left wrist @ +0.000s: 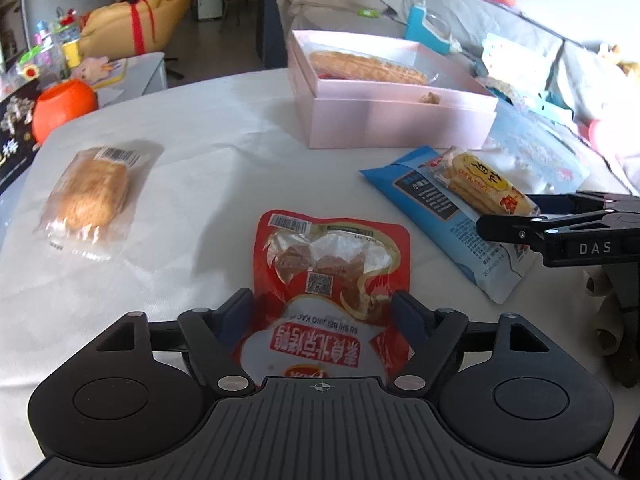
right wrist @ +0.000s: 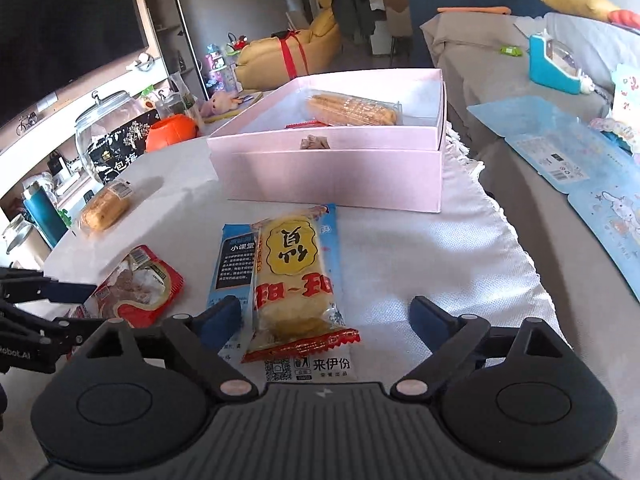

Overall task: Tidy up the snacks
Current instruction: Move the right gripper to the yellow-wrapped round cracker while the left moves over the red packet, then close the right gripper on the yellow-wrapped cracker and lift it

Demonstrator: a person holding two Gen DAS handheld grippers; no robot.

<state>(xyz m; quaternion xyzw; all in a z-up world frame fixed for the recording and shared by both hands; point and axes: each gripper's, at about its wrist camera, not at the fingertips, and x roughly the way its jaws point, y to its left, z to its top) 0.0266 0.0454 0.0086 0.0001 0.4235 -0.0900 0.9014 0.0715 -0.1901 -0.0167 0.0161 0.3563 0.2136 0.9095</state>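
A red meat snack pouch lies on the white tablecloth between the fingers of my left gripper, which is open around its near end; it also shows in the right wrist view. My right gripper is open around a yellow rice cracker pack lying on a blue packet; both also show in the left wrist view, the cracker pack on the blue packet. A pink box holds a corn pack. A clear bread pack lies at the left.
An orange cup and a dark bag stand at the table's far left edge. A sofa with blue packaging lies to the right of the table. A glass jar stands behind.
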